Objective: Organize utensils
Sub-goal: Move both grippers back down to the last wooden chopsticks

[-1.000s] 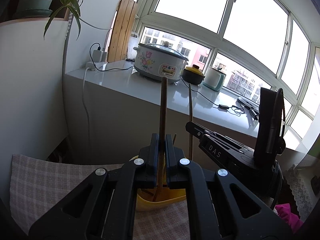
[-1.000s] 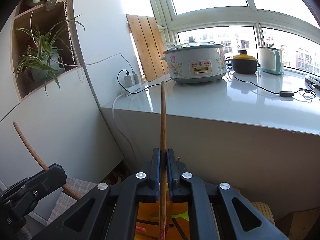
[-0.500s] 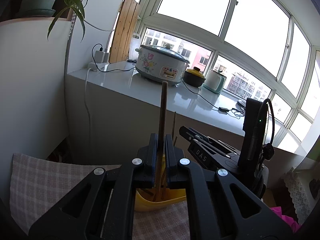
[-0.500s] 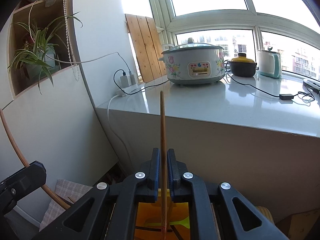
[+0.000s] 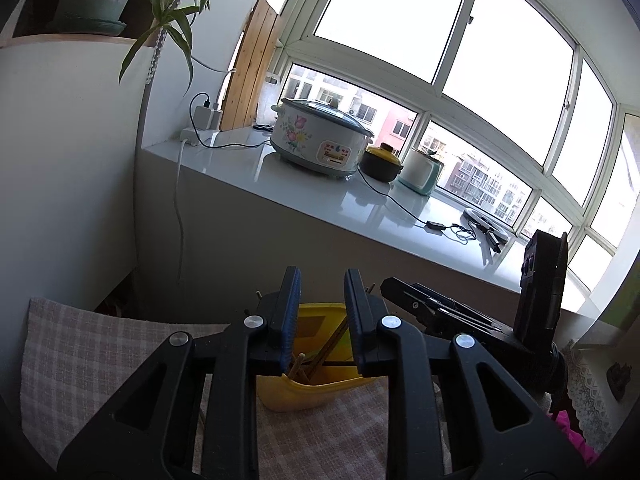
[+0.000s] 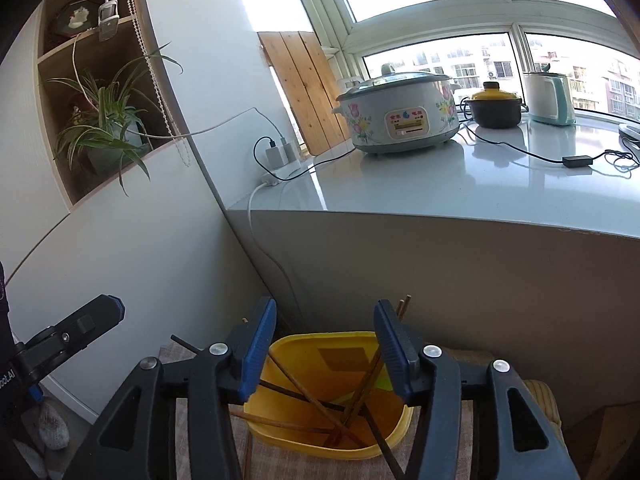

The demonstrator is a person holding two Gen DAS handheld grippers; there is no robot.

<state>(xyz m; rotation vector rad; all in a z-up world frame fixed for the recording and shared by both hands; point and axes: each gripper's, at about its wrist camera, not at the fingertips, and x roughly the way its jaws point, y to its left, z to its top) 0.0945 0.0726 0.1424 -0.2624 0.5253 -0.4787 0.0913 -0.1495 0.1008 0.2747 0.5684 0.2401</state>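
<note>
A yellow plastic holder (image 6: 340, 364) stands on a checked cloth and holds several wooden chopsticks (image 6: 308, 400) leaning across each other. My right gripper (image 6: 326, 320) is open and empty, its blue-padded jaws standing just above the holder's rim. My left gripper (image 5: 322, 286) is open and empty too, right above the same holder (image 5: 316, 394), where chopsticks (image 5: 332, 344) show between the jaws. The right gripper's body (image 5: 452, 316) shows in the left wrist view at the right. The left gripper's body (image 6: 64, 336) shows at the left of the right wrist view.
A grey counter (image 6: 460, 184) rises right behind the holder, carrying a flowered rice cooker (image 6: 400, 116), a yellow-lidded pot (image 6: 496, 108), a kettle (image 6: 548, 98) and cables. A white cabinet with a potted plant (image 6: 108, 128) stands at the left. The checked cloth (image 5: 92, 352) covers the table.
Both grippers opened and let go of their chopsticks, which dropped into the yellow holder. Both cameras have tilted a little.
</note>
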